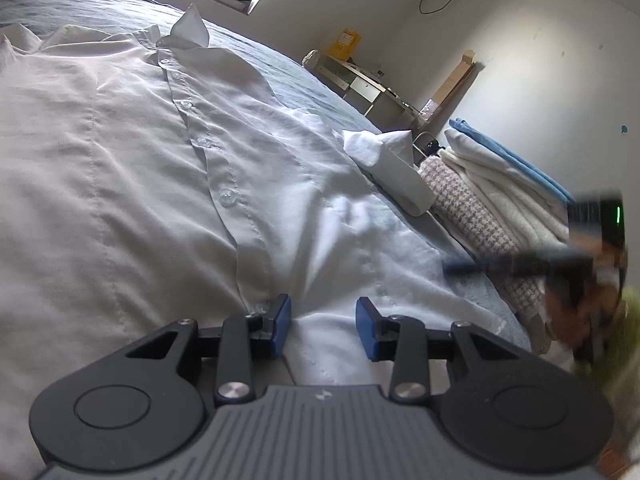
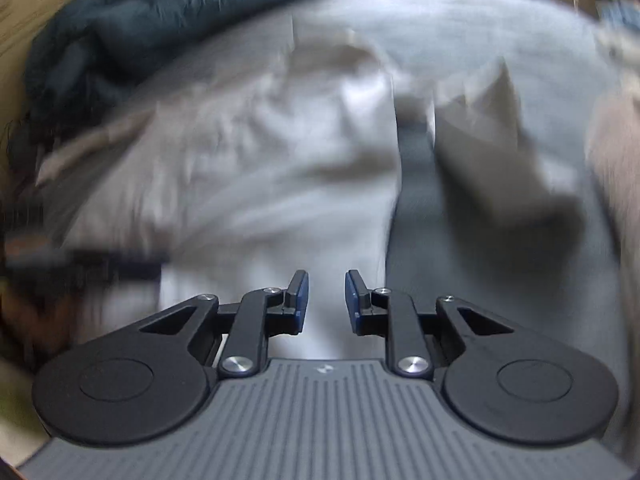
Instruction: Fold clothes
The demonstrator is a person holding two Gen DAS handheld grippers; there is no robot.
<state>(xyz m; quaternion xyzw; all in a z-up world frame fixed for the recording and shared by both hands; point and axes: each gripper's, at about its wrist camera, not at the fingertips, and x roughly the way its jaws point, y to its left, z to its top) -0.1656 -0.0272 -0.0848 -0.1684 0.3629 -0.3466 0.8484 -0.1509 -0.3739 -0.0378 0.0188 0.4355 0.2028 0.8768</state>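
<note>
A white button-front shirt (image 1: 160,160) lies spread face up on a grey-blue bed sheet (image 1: 280,64), collar at the far end. My left gripper (image 1: 324,312) hovers low over the shirt's near hem beside the button placket, open, with cloth under the gap but none pinched. In the right wrist view, which is badly blurred, my right gripper (image 2: 327,284) is narrowly open above the shirt's (image 2: 260,160) right edge, with nothing between the pads. Its blurred dark finger (image 1: 500,264) shows at the right of the left wrist view, over the shirt's side edge.
A white sleeve end or cuff (image 1: 396,172) stands crumpled beside the shirt. A stack of folded clothes (image 1: 500,200) lies along the bed's right edge. A dark teal quilt (image 2: 160,20) is bunched at the head. A low desk (image 1: 360,80) stands by the wall.
</note>
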